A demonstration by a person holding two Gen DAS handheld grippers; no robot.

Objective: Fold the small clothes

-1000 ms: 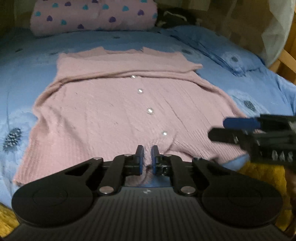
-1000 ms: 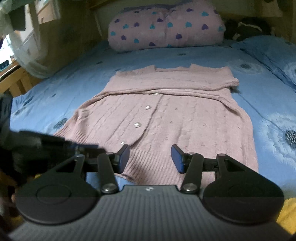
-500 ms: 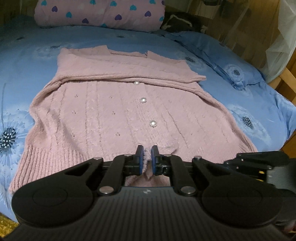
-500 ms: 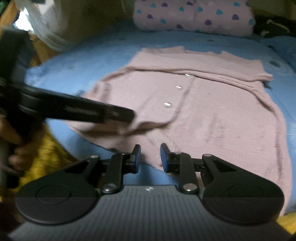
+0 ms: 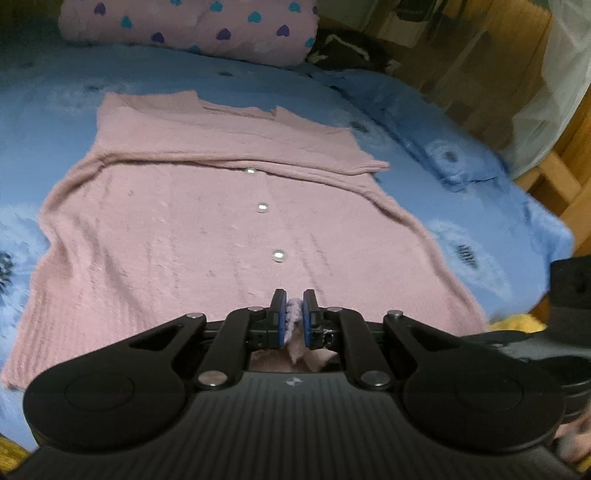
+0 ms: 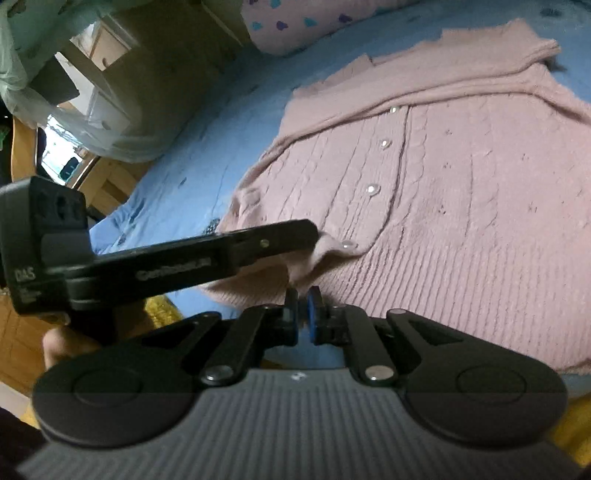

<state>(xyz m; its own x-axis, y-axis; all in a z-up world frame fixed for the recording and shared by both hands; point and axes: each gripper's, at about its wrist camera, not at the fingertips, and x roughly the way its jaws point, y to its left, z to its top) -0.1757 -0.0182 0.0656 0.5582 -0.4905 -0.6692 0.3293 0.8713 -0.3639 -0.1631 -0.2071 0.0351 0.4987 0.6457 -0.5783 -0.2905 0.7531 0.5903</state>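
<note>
the pink cardigan [image 5: 207, 229] is lying flat on the blue bedspread [image 5: 461, 206], button side up, its collar end pointing away toward the heart-print pillow [image 5: 192, 26] and its ribbed hem [image 6: 461, 295] coming right up to the near edge of the bed. its long axis is running straight away from both claws, with the row of buttons [image 5: 277, 255] marking the middle line, and the upper part is already lying doubled across.

the left claw [image 5: 294, 314] is sitting at the middle of the hem, closed tight and pinching a small tuft of the knit between its blue pads. the right claw [image 6: 303, 314] is hovering at the hem too, a little to one side of the left one; its jaws have just been closing and are now standing almost together. hem fabric is lying just above its tips, but i cannot tell whether it is actually gripping any, since blue cloth is showing through the slit.

so both claws are standing at the near end, side by side, with the whole garment stretching away in front of them. to my eye the coming move is turning on that: the hem is wanting lifting and carrying forward along the button line toward the collar. the left claw is clearly the one already holding on.
</note>
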